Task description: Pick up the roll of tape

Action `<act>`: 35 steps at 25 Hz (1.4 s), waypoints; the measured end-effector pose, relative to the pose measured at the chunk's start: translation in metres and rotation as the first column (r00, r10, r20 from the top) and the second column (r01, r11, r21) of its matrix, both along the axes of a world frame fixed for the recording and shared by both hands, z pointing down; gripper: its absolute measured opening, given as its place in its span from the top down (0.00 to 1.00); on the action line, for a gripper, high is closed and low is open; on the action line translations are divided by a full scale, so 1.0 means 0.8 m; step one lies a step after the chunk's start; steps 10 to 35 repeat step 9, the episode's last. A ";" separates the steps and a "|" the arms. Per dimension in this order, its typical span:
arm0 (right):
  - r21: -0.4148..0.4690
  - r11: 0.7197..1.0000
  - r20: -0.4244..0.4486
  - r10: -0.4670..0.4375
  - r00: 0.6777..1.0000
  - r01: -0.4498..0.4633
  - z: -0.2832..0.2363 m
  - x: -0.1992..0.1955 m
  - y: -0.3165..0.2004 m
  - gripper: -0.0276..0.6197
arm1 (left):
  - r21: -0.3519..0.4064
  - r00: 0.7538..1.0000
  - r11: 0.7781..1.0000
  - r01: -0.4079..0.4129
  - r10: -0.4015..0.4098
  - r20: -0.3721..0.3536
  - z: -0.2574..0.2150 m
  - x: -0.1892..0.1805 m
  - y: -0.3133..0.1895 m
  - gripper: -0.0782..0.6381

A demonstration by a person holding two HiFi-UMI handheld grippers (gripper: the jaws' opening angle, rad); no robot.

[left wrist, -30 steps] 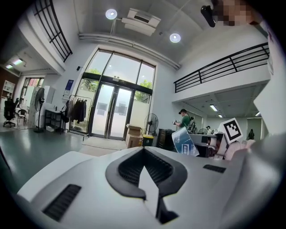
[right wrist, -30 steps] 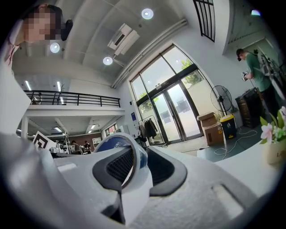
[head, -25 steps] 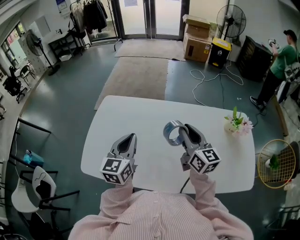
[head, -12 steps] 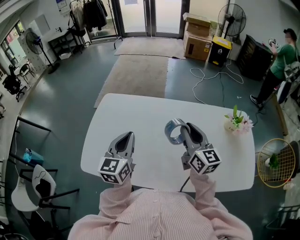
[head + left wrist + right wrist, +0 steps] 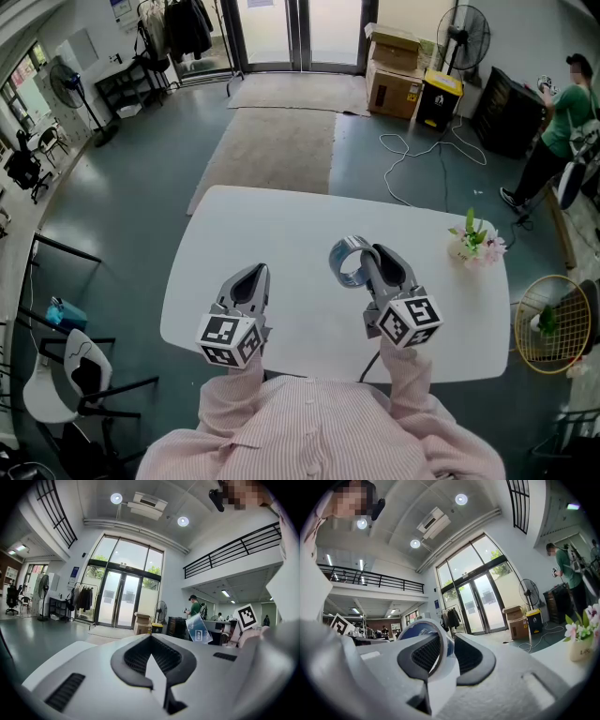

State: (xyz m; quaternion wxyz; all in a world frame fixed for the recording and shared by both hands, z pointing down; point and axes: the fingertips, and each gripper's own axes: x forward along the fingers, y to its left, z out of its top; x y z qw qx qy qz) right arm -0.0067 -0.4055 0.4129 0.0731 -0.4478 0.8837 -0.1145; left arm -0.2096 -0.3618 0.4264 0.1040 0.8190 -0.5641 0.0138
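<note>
Right gripper (image 5: 368, 265) of mine is clamped on the roll of tape (image 5: 345, 263), jaws partway apart around its band, holding it above the table (image 5: 281, 225). The pickup looks done, so next I only need a steady grip. Left gripper (image 5: 251, 281) is closed and empty.

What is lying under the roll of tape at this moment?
Only the white table shows under the roll of tape, which the right gripper clamps by its wall. The patch directly below the roll and jaws is covered from above.
</note>
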 end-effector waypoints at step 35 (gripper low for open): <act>-0.001 1.000 -0.011 0.006 1.000 -0.006 0.000 0.001 -0.003 0.81 | -0.006 1.000 1.000 0.003 -0.003 0.002 -0.001 0.002 -0.002 0.89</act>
